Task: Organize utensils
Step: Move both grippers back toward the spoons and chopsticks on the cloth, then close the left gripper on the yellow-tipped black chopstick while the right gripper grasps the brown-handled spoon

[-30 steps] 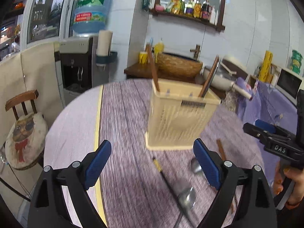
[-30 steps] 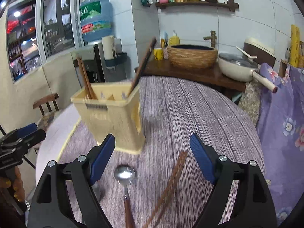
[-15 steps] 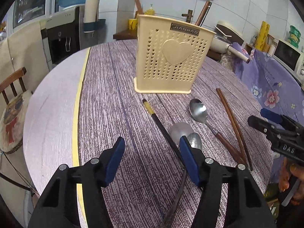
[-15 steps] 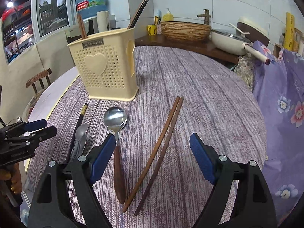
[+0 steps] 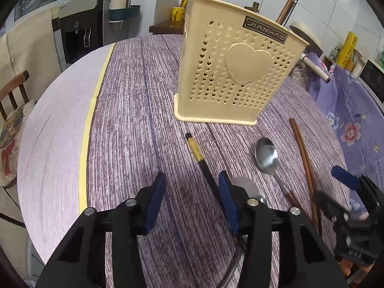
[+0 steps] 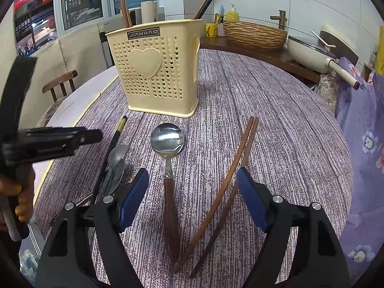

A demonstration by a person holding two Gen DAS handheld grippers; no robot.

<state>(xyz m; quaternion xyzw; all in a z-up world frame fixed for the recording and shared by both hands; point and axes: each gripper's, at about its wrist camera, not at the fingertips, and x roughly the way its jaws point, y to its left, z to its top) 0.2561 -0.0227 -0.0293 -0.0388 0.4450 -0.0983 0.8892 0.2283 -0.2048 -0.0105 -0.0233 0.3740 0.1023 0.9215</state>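
Note:
A cream perforated utensil holder (image 5: 240,72) (image 6: 156,72) stands on the round purple table with chopsticks sticking up from it. My left gripper (image 5: 192,192) hangs low over the table, its jaws closing. A black chopstick with a gold band (image 5: 199,158) runs under its right finger, and no pad touches it. My right gripper (image 6: 193,192) is also closing slightly. It straddles the wood-handled spoon (image 6: 167,139) and a pair of brown chopsticks (image 6: 237,163) without pressing either. Two metal spoons (image 6: 115,165) lie beside the black chopstick.
A yellow tape line (image 5: 88,129) marks the table's left part. A wooden chair (image 5: 12,91) and a water dispenser (image 5: 79,31) stand beyond that edge. A wicker basket (image 6: 254,33) and a pan (image 6: 309,52) sit behind, with purple floral cloth (image 6: 360,132) at the right.
Both grippers have sunk toward the table and tilted down. The left jaws have narrowed a lot, the right ones slightly. The utensils now lie close under the fingers.

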